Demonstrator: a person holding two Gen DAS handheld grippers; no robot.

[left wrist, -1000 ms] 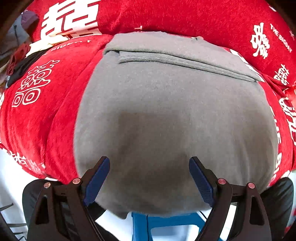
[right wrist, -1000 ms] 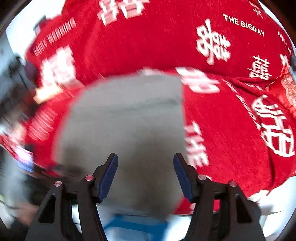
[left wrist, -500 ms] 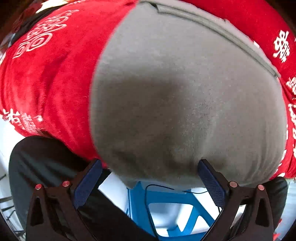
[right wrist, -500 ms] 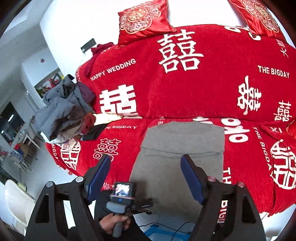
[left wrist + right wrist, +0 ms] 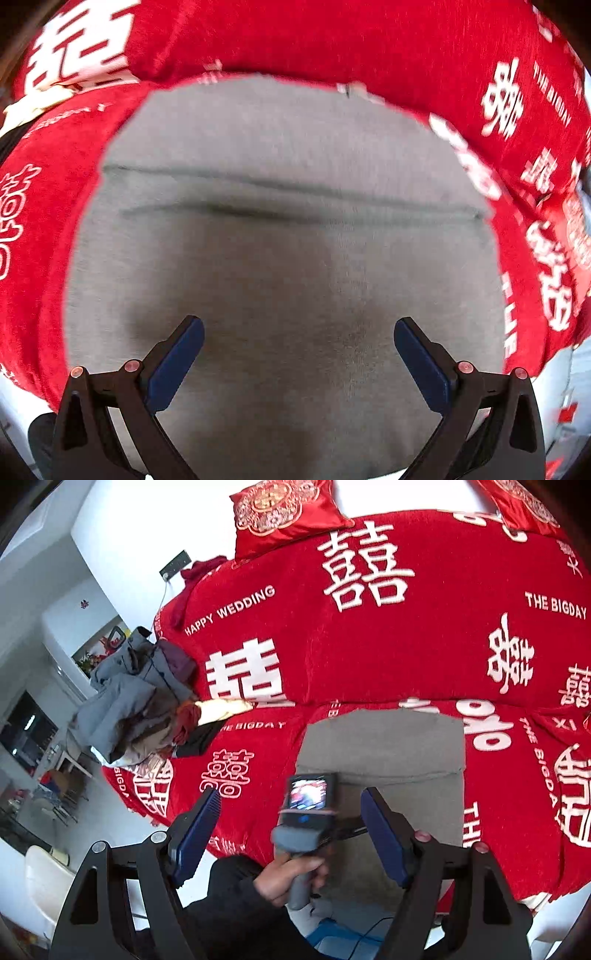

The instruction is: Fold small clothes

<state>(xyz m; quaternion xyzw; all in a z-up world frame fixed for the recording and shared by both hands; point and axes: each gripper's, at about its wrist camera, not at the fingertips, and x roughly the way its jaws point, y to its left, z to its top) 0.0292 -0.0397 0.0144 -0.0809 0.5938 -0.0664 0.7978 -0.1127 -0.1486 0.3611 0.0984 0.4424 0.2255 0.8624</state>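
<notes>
One grey garment (image 5: 384,753) lies flat on the seat of a sofa (image 5: 443,635) draped in a red cover printed with white wedding characters and lines such as "HAPPY WEDDING" and "THE BIGDAY". Its far end is folded over, so a doubled band runs across it near the backrest, with two soft crease lines showing in the left wrist view, where the cloth (image 5: 280,266) fills most of the frame. The left gripper (image 5: 298,349) hangs low over the near part of the garment with its two blue-padded fingers (image 5: 177,363) spread wide, nothing between them. The right gripper (image 5: 291,834) is held higher and further back, its two fingers equally wide apart and empty; through the gap between them I can see the person's left hand (image 5: 291,877) wrapped around the handle of the other tool, whose small screen (image 5: 308,794) is lit. Two red embroidered cushions sit on top of the backrest, one (image 5: 284,509) to the left and one (image 5: 517,506) at the right edge. One heap of clothes (image 5: 136,698), mostly grey, is piled at the left end of the sofa.
</notes>
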